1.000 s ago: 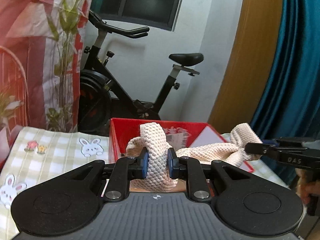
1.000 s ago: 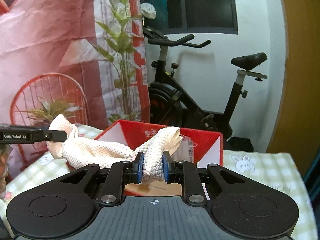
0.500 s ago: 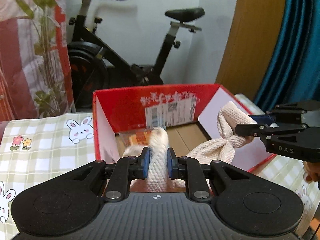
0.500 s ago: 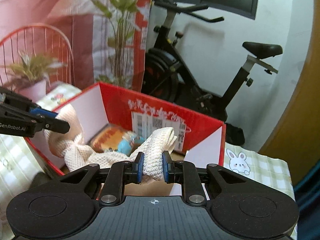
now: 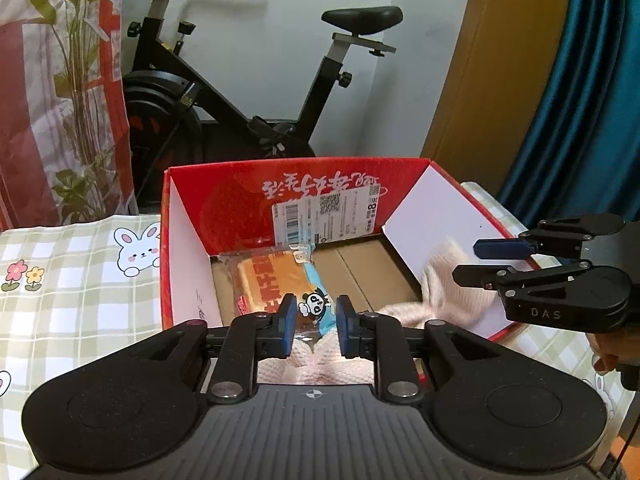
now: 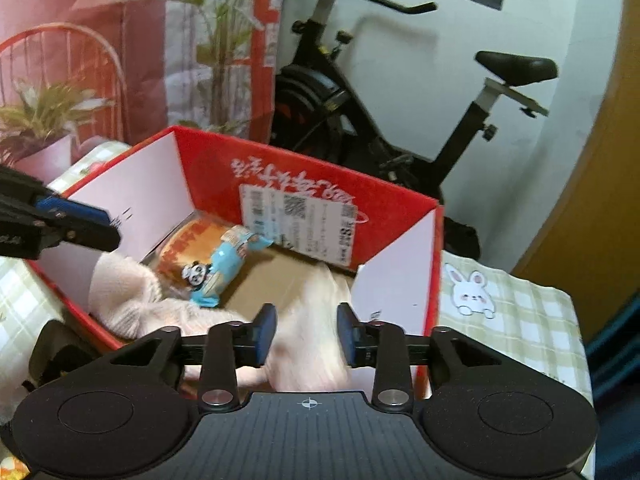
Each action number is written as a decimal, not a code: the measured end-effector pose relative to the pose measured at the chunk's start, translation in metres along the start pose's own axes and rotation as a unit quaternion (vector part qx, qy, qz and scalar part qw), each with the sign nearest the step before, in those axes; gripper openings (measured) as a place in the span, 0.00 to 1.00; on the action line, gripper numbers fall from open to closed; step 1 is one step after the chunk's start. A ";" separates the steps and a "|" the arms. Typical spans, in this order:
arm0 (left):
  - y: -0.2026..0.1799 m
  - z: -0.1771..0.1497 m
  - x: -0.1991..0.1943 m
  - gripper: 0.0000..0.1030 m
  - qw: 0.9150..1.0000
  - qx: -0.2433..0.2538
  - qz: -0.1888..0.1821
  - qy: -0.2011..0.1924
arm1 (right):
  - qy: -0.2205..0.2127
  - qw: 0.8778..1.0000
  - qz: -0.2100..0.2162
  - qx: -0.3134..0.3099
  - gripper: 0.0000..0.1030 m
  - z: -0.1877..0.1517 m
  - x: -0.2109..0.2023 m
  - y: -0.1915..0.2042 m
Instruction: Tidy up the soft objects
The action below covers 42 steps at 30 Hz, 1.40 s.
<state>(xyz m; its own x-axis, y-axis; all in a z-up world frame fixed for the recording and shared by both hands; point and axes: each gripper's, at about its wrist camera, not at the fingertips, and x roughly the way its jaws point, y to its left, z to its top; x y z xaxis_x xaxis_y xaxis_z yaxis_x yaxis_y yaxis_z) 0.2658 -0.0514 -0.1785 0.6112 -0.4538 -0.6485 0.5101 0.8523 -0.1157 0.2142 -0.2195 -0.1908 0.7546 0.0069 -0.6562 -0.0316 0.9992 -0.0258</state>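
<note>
A cream knitted towel (image 5: pixel 444 292) lies slumped and blurred inside the red cardboard box (image 5: pixel 280 166), its near part under my left gripper (image 5: pixel 316 322). That gripper's jaws are opening; its pads stand apart and clear of the towel, and the snack packet (image 5: pixel 272 280) shows through the gap. In the right wrist view my right gripper (image 6: pixel 306 320) is also opening, with a blurred fold of towel (image 6: pixel 312 320) loose between its pads. The left gripper (image 6: pixel 110 226) enters from the left above the towel's other end (image 6: pixel 120 296). The right gripper (image 5: pixel 468 260) hovers over the box's right wall.
An orange and blue snack packet (image 6: pixel 200 260) lies on the box floor (image 6: pixel 280 272). The box stands on a checked cloth with rabbits (image 5: pixel 80 280). An exercise bike (image 5: pixel 240 112) stands behind, with plants (image 6: pixel 44 112) at the left and a blue curtain (image 5: pixel 580 100) at the right.
Both grippers came down and forward over the red box with the towel stretched between them. Their jaws have now parted and the towel has dropped into the box.
</note>
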 end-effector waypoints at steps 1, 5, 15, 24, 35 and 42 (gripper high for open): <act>-0.001 0.001 -0.002 0.31 1.000 0.000 0.001 -0.002 | -0.004 1.000 0.000 0.006 0.39 0.000 -0.002 -0.001; -0.007 0.001 -0.015 0.67 1.000 0.005 0.026 -0.013 | -0.023 0.999 0.005 0.024 0.70 -0.003 -0.016 -0.003; -0.021 -0.013 -0.063 1.00 0.995 0.026 0.076 -0.052 | -0.090 0.992 0.027 0.079 1.00 -0.013 -0.062 0.000; -0.026 -0.052 -0.093 1.00 0.993 0.032 0.094 -0.071 | -0.112 0.990 0.013 0.084 1.00 -0.038 -0.092 0.025; -0.020 -0.096 -0.097 1.00 0.995 -0.012 0.086 -0.040 | -0.071 0.991 0.015 0.113 1.00 -0.093 -0.102 0.049; -0.017 -0.118 -0.085 1.00 0.996 -0.037 0.080 -0.008 | -0.027 0.994 0.006 0.104 1.00 -0.123 -0.086 0.068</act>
<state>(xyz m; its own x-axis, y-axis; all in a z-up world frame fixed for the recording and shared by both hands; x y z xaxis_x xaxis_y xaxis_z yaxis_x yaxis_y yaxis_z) 0.1338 0.0036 -0.2100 0.6917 -0.3134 -0.6507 0.3590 0.9309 -0.0668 0.0670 -0.1575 -0.2290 0.7890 0.0161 -0.6142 0.0911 0.9855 0.1429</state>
